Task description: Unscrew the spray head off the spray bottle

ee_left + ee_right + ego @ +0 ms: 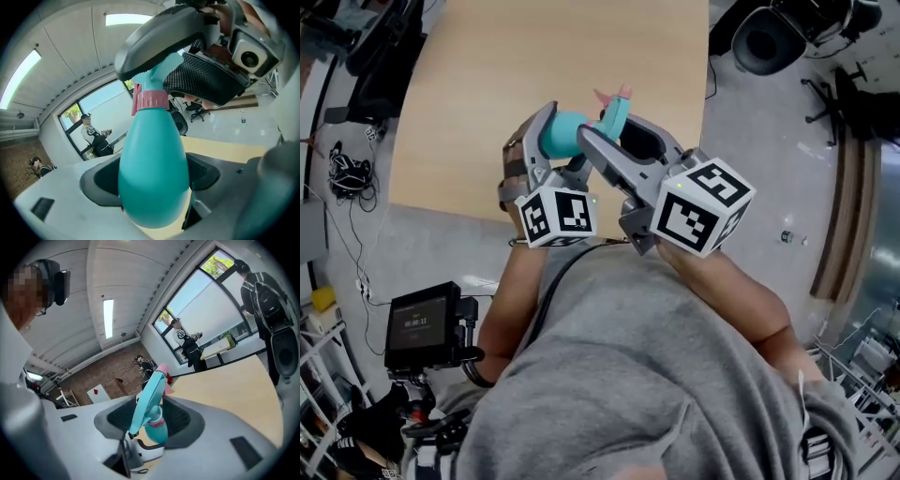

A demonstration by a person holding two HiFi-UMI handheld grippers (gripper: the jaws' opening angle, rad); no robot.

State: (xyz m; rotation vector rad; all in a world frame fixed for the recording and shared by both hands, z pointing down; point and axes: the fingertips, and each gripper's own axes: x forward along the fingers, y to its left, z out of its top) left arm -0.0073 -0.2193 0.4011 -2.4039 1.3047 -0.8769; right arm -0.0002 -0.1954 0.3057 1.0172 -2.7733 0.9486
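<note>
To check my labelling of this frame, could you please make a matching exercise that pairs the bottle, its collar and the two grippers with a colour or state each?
Things:
1. bottle
2. collar
3. left gripper
4. right gripper

Colour or state:
A. pink
B. jaws apart around the spray head
C. teal
D. shut on the bottle

Pairs: 1-C, 2-A, 3-D, 4-B.

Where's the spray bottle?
Mid head view, over the table edge: the spray bottle, clamped in the left hand-held gripper, spray head between jaws of the right hand-held gripper.
</note>
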